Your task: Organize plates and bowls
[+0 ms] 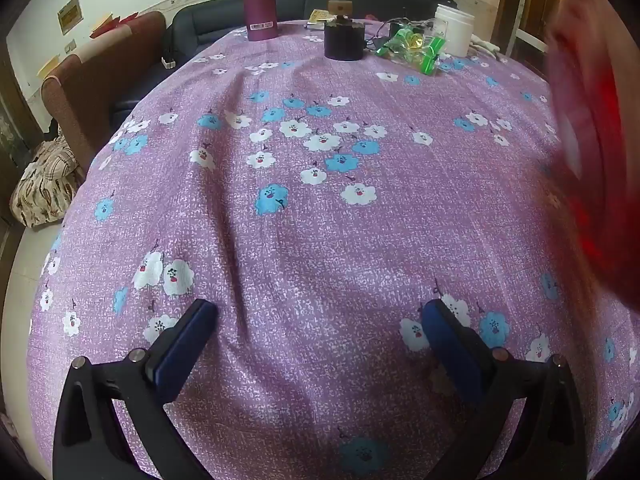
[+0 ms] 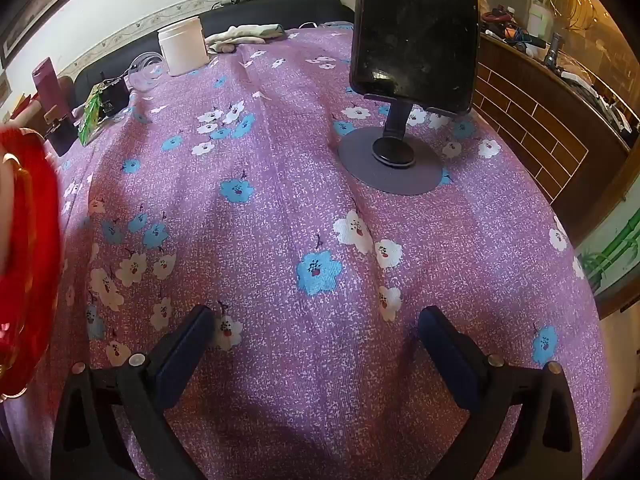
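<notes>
A red dish [image 1: 592,168] shows blurred at the right edge of the left wrist view; whether it is a plate or a bowl I cannot tell. It also shows in the right wrist view [image 2: 28,256] at the left edge, red with a gold rim line. My left gripper [image 1: 318,312] is open and empty, low over the purple flowered tablecloth [image 1: 320,208]. My right gripper [image 2: 316,318] is open and empty over the same cloth. The dish lies between the two grippers, touching neither.
At the table's far side stand a purple bottle [image 1: 260,0], a dark jar [image 1: 344,40], green packets [image 1: 416,48] and a white tub [image 1: 454,30]. A phone on a round-based stand [image 2: 416,36] is ahead of the right gripper. Sofas lie beyond the table.
</notes>
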